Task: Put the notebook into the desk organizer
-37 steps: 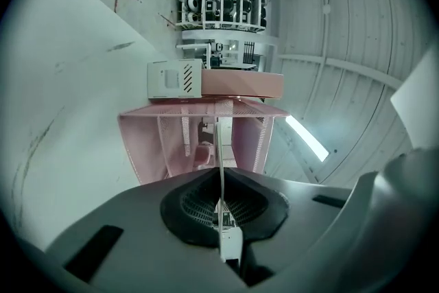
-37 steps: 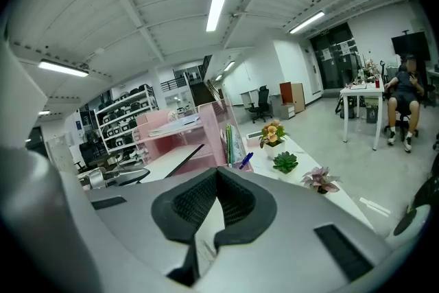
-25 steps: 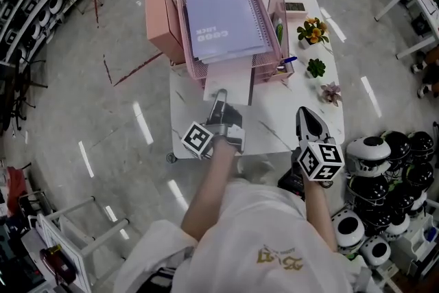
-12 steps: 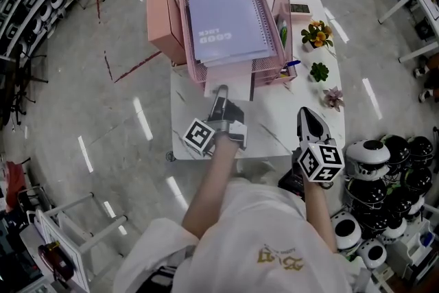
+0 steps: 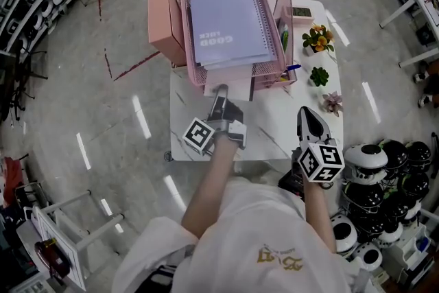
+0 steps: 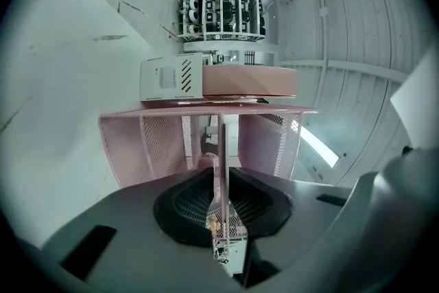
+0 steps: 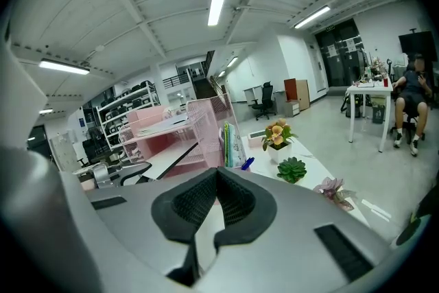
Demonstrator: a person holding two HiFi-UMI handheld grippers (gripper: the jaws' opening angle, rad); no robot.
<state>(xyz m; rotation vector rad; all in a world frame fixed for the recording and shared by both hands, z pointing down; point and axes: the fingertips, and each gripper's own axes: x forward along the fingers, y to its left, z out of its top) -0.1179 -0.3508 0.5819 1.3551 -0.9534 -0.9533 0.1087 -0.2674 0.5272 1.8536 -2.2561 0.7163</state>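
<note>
A pink mesh desk organizer (image 5: pixel 271 72) stands at the far side of the white table (image 5: pixel 274 127). A lilac spiral notebook (image 5: pixel 226 24) lies on its top tray. A thin pale notebook (image 5: pixel 233 87) lies in the lower tray, its near end sticking out. My left gripper (image 5: pixel 219 94) is level at that end. In the left gripper view the notebook's edge (image 6: pixel 221 147) runs between the jaws (image 6: pixel 221 178), which have just been opening and stand slightly apart from it. My right gripper (image 5: pixel 306 113) hovers over the table's right front, shut and empty (image 7: pixel 218 173).
Pens (image 5: pixel 282 34) stand in the organizer's right compartment. A flower pot (image 5: pixel 316 34), a green succulent (image 5: pixel 318 74) and a third small plant (image 5: pixel 333 101) line the table's right edge. A pink box (image 5: pixel 163 14) adjoins the organizer's left. Round black-and-white devices (image 5: pixel 384 168) crowd the floor at right.
The pale notebook sits a little deeper in the lower tray. Both grippers have kept their places.
</note>
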